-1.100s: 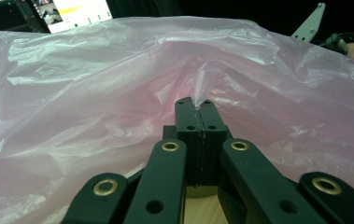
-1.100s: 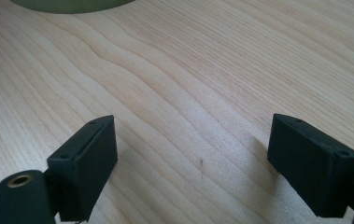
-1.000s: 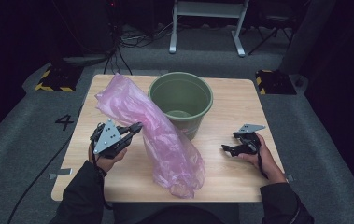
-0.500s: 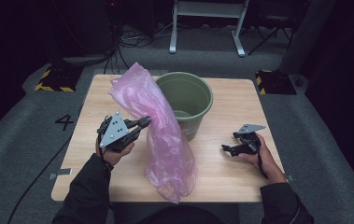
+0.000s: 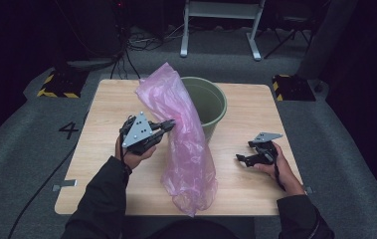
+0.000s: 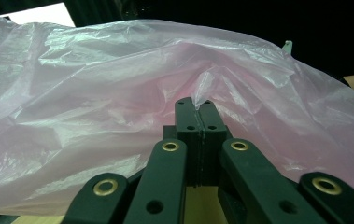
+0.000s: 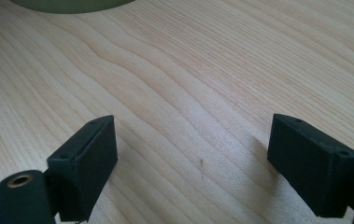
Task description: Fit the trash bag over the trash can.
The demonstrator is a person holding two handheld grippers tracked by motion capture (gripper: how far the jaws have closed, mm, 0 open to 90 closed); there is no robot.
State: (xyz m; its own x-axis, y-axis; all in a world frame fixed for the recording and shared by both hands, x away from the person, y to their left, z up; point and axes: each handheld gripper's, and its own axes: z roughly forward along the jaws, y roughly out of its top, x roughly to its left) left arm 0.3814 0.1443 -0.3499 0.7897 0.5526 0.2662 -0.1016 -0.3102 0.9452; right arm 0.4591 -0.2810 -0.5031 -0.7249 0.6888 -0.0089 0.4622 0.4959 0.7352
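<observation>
A thin pink plastic bag (image 5: pixel 186 144) hangs lifted over the wooden table (image 5: pixel 255 189), its top leaning against the green bucket (image 5: pixel 211 102) and its bottom draping past the front edge. My left gripper (image 5: pixel 168 125) is shut on a fold of the pink plastic bag (image 6: pixel 118 107); in the left gripper view the jaws meet with film pinched at the left gripper's tips (image 6: pixel 196 106). My right gripper (image 5: pixel 241 159) rests low at the right of the table, open, with bare wood between the right gripper's pads (image 7: pixel 191 154). The green bucket's base (image 7: pixel 72 4) shows at the top of that view.
The table stands on a grey floor marked with the number 4 (image 5: pixel 70 130). Yellow-and-black striped blocks (image 5: pixel 56 87) sit beyond its two far corners. A white frame (image 5: pixel 221 20) and cables lie behind the table.
My left gripper has risen and moved right toward the bucket, lifting the pink bag so it stands taller. The right gripper has kept still.
</observation>
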